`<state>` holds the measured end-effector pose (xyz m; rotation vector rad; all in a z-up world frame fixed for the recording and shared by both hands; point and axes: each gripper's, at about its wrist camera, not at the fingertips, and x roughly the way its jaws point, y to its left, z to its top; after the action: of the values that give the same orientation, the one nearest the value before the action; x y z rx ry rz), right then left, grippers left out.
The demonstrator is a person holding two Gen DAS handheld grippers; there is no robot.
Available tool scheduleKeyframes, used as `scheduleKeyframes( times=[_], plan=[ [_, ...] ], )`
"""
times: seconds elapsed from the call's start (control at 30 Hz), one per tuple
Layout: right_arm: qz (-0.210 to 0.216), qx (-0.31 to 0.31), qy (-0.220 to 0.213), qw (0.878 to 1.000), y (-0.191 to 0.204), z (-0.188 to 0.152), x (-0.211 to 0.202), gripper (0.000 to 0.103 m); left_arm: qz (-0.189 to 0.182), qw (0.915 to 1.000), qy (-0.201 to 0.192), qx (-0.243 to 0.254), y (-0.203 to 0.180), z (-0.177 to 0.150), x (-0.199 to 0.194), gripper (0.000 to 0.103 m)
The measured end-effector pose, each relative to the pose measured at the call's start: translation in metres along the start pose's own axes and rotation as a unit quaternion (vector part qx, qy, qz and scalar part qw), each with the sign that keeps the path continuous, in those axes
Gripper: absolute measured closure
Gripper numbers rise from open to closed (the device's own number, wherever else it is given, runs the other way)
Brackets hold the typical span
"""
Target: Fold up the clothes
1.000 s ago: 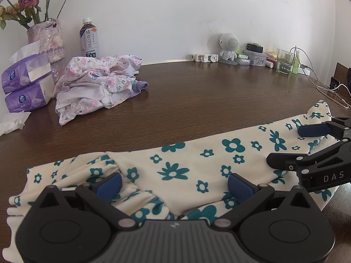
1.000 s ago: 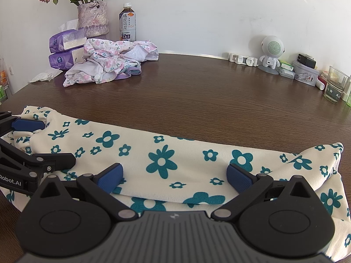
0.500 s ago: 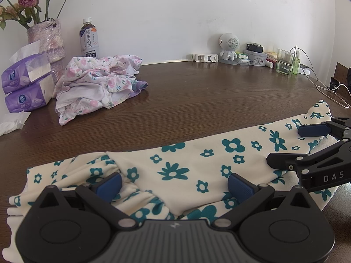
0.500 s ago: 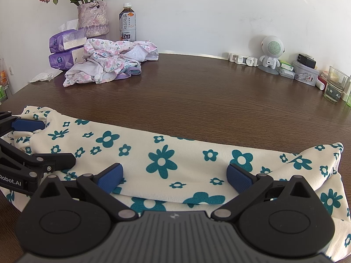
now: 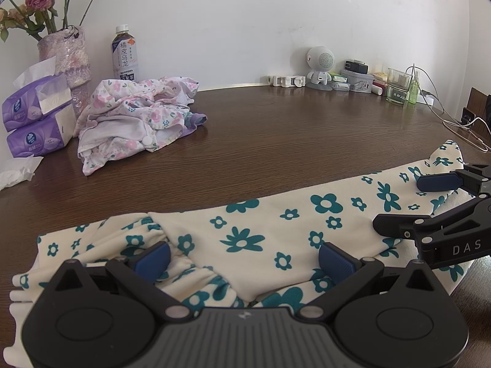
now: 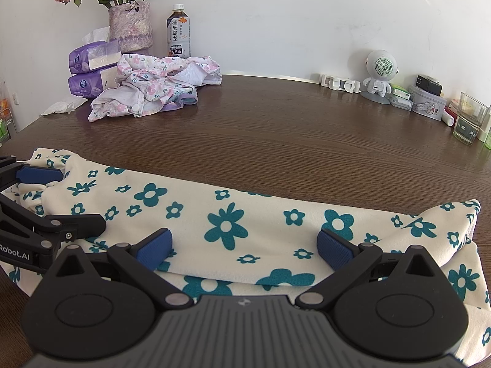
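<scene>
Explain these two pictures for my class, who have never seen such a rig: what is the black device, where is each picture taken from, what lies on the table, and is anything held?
No robot: a person holds two hand grippers, each carrying a forward-looking fisheye camera. One picture looks along the left gripper, the other along the right gripper. Both stand wide open over a cream garment with teal flowers lying on the brown table. Nothing is held. Behind lie a crumpled pink floral garment, purple tissue packs, a vase of roses, a tea bottle and a small white robot-shaped speaker.
</scene>
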<state>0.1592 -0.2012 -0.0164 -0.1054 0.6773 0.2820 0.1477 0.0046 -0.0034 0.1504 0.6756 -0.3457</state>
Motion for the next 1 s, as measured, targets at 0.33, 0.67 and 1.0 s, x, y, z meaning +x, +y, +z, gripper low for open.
scheduleKeyframes(
  times=[0.33,0.67,1.0],
  plan=[
    [0.000,0.000,0.000,1.000,0.0000,-0.0001,0.0000,0.001,0.000,1.0000,0.000,0.000,-0.0002,-0.0003,0.0000,0.000],
    [-0.001,0.001,0.000,1.000,0.0005,0.0000,0.0002,0.001,0.002,1.0000,0.002,-0.001,-0.0006,0.0014,0.0020,0.000],
    [-0.003,0.001,0.000,1.000,0.0015,0.0003,0.0011,0.001,0.001,0.9999,-0.012,0.006,0.0058,0.0016,-0.0071,0.004]
  ],
)
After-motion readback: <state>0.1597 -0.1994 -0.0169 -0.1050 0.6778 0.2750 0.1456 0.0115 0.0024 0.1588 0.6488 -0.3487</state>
